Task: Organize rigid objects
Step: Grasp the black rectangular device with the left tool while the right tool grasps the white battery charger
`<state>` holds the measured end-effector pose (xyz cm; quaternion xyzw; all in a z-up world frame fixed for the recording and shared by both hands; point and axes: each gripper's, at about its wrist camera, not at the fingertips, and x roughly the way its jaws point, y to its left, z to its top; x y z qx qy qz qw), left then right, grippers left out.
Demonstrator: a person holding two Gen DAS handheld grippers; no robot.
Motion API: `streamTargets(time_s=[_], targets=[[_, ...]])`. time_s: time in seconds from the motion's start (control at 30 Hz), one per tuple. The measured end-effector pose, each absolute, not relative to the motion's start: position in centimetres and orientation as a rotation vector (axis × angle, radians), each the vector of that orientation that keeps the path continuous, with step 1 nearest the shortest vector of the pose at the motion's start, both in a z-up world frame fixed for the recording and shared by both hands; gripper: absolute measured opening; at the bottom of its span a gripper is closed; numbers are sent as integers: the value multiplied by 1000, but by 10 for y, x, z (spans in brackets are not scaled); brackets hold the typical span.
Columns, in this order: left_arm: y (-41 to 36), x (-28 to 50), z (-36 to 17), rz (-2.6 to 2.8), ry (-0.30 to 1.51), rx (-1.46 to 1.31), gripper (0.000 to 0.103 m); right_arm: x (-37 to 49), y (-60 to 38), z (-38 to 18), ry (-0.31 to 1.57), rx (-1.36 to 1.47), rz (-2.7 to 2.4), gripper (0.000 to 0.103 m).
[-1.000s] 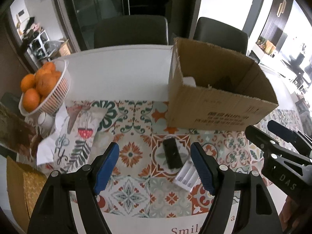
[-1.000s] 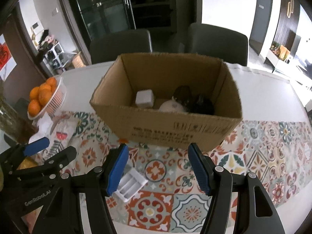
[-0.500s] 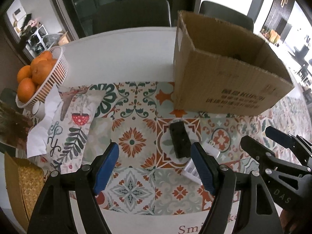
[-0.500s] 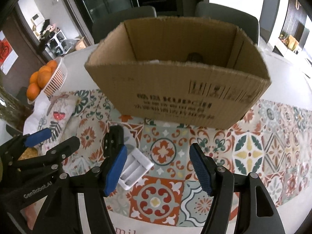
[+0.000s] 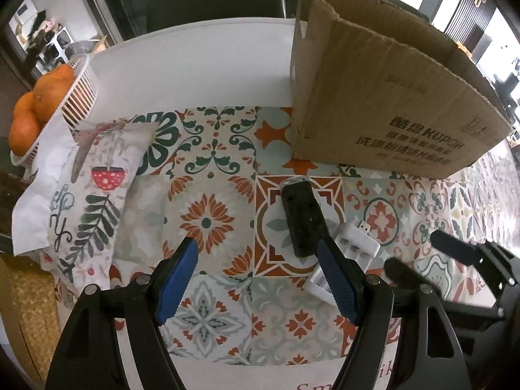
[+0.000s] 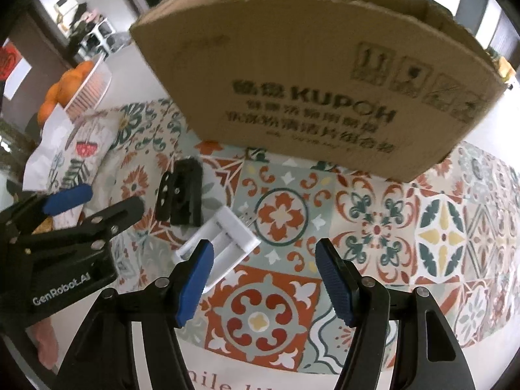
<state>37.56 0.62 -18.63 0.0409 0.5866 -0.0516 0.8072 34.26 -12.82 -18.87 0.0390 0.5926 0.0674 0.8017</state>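
From the left wrist camera, my left gripper (image 5: 256, 271) hangs with its jaws spread and nothing between them. Just ahead lies the black block (image 5: 300, 219), a long, hard piece of dark plastic flat on the patterned tablecloth (image 5: 208, 221). I judge it light and stiff, with rough matte sides that should not slip; I would take it across its narrow width, near the middle. Its near end sits just beside my right-hand finger (image 5: 338, 281), so the jaws are off to the left of it and need to come across. Touching its right side is the white battery charger (image 5: 344, 256), partly hidden behind that finger. The cardboard box (image 5: 390, 97) stands just beyond both. Well off to the left are a printed cloth (image 5: 94, 195) and a white basket (image 5: 81, 97) of oranges (image 5: 35, 107); neither is in the way. The right gripper (image 5: 432, 256) shows at the right edge.

From the right wrist camera, my right gripper (image 6: 265, 279) is also spread and empty. The white battery charger (image 6: 221, 240) lies at a slant, its near end under my left-hand finger (image 6: 195, 281), not between the pads. It looks like thin, light, smooth plastic, hard but perhaps slippery, and its small plug at the far end seems the fragile part; I would pinch across the ribbed body. The black block (image 6: 182, 195) rests just beyond it, so a wide close could nudge it. The left gripper (image 6: 94, 204) crowds in close on the left, and I would mind the two tools meeting. The cardboard box (image 6: 308, 74) looms ahead, its top rim high in view, so anything carried must go up and over.
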Motion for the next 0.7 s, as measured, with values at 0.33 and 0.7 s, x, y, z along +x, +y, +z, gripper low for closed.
streamTargets(time_s=[0.33,0.7], targets=[[-13,393,-206,-150,1306,97,76,352,-125,-214,1305,135,259,57],[-23,419,-233,-163,1377,54,63,366,-110,-230,1311,100,306,42]])
